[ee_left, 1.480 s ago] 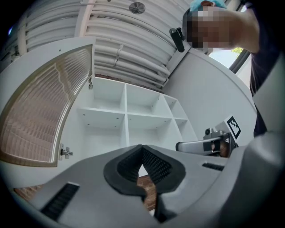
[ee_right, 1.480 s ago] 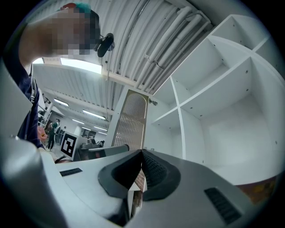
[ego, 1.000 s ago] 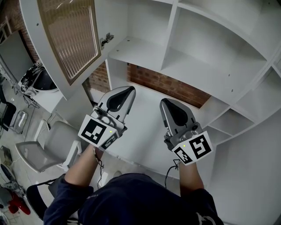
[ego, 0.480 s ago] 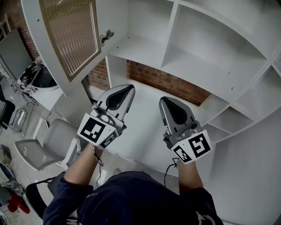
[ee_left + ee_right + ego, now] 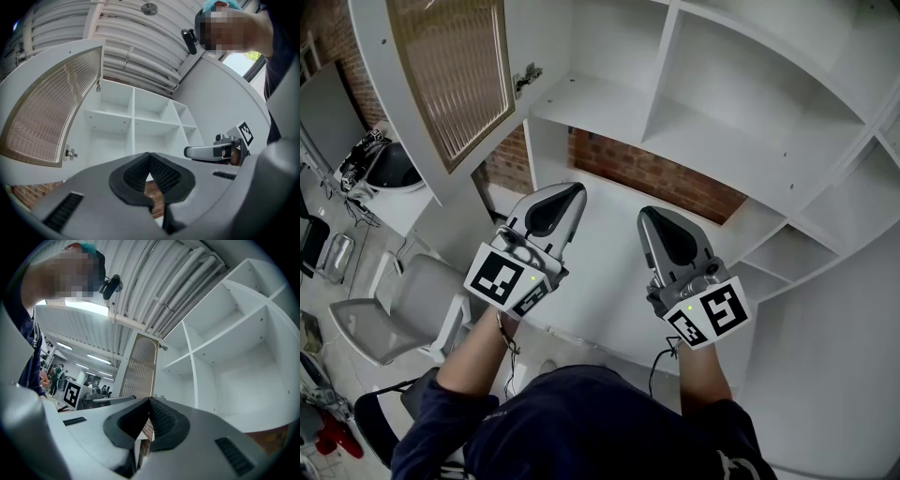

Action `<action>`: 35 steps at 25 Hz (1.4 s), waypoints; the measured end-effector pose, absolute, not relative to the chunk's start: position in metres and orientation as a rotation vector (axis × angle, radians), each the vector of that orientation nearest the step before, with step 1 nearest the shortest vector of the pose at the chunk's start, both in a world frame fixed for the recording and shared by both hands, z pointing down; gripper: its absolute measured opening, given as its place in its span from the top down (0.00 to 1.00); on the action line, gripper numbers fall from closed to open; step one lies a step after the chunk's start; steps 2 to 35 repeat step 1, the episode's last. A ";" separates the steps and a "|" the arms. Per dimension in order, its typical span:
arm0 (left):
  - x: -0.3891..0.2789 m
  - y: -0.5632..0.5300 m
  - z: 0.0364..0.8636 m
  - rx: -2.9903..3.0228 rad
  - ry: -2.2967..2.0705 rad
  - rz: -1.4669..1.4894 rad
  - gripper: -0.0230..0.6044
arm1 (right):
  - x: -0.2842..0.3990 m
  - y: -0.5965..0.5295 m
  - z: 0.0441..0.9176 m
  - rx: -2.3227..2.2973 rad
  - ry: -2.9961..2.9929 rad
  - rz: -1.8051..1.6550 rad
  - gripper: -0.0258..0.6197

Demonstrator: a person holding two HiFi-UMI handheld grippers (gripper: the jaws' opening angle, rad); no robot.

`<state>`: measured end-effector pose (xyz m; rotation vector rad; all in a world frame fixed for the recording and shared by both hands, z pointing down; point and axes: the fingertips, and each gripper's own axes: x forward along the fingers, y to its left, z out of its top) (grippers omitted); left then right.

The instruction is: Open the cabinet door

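In the head view, your left gripper (image 5: 574, 193) and right gripper (image 5: 645, 216) hover side by side, apart, in front of the smooth white shelf unit (image 5: 600, 105), touching nothing. The cabinet door (image 5: 450, 80), a white frame round a ribbed, brownish translucent panel, stands swung open at the far left, with its metal hinge (image 5: 528, 74) exposed. Rough red brick (image 5: 656, 178) shows below the shelves.

In the left gripper view, your ridged black pads (image 5: 164, 176) are clenched together on nothing, and the door's arched panel fills the left.

In the right gripper view, the jaws are likewise pressed together and empty, with the open door beyond them.
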<state>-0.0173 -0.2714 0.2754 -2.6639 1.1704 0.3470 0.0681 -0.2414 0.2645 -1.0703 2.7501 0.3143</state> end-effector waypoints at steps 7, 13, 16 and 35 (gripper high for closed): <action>-0.017 -0.271 0.276 -2.666 1.171 0.347 0.95 | 0.068 -0.241 0.265 -1.071 2.750 0.313 0.92; -0.017 -0.271 0.276 -2.666 1.171 0.347 0.95 | 0.068 -0.241 0.265 -1.071 2.750 0.313 0.92; -0.017 -0.271 0.276 -2.666 1.171 0.347 0.95 | 0.068 -0.241 0.265 -1.071 2.750 0.313 0.92; -0.017 -0.271 0.276 -2.666 1.171 0.347 0.95 | 0.068 -0.241 0.265 -1.071 2.750 0.313 0.92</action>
